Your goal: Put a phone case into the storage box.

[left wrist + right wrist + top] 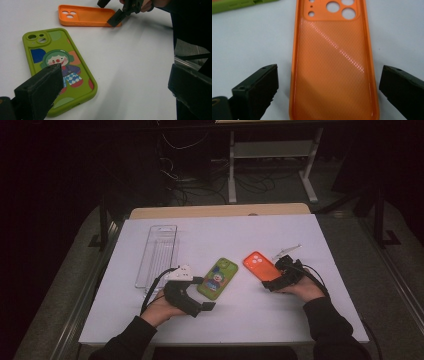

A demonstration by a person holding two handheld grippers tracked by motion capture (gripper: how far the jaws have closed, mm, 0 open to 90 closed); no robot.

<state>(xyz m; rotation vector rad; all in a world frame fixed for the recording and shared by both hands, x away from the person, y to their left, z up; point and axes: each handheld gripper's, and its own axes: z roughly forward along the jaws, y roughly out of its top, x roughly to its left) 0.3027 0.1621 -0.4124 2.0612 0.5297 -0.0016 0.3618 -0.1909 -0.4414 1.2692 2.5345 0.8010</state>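
White tabletop, clear tray at 10 o'clock. Green case with a clown print lies camera-side up at centre, beside the left tool, jaws spread. Orange case at 2 o'clock lies hollow side up, textured lining showing; right tool straddles its near end, jaws apart. Judged stage: grasp pending, nothing lifted.
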